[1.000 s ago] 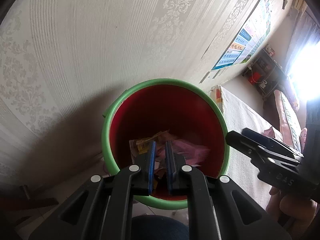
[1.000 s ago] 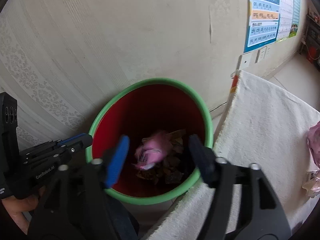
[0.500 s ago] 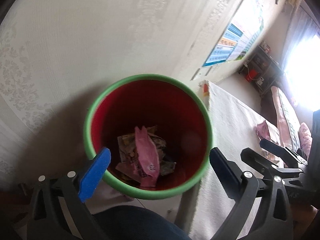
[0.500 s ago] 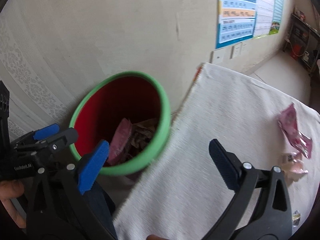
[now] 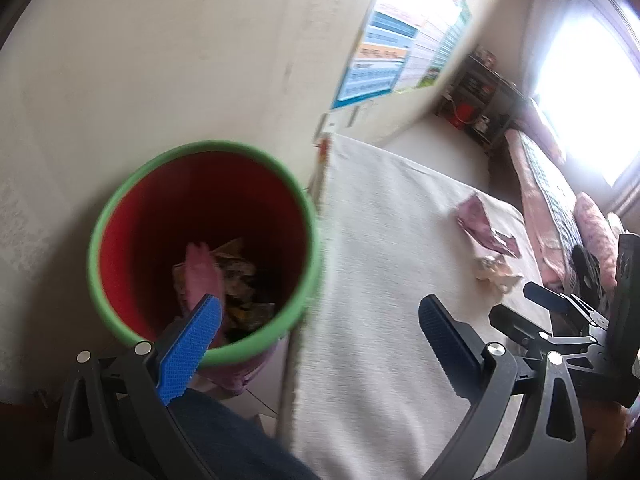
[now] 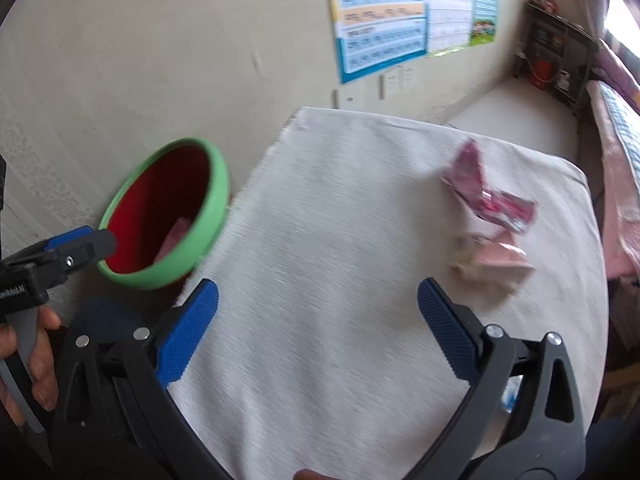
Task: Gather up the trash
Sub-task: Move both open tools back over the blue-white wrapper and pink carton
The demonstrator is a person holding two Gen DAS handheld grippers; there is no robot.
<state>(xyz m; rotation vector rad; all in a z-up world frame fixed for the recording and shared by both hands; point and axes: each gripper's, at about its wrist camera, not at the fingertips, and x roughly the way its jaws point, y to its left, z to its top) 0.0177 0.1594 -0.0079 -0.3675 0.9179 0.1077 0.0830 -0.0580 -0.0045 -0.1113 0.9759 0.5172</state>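
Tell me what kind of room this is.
Probably a lived-in home room, a bedroom or living room: a bed or couch with pink bedding under a bright window, learning charts on the wall, and a cloth-covered table beside a trash bin.

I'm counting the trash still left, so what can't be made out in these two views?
- Bin contents: left wrist view, the left gripper's finger covers part; right wrist view, the rim hides most.
- Pink wrapper and pale scrap on the cloth: motion-blurred, print unreadable.
- Cloth's near edge: hidden behind the right gripper.
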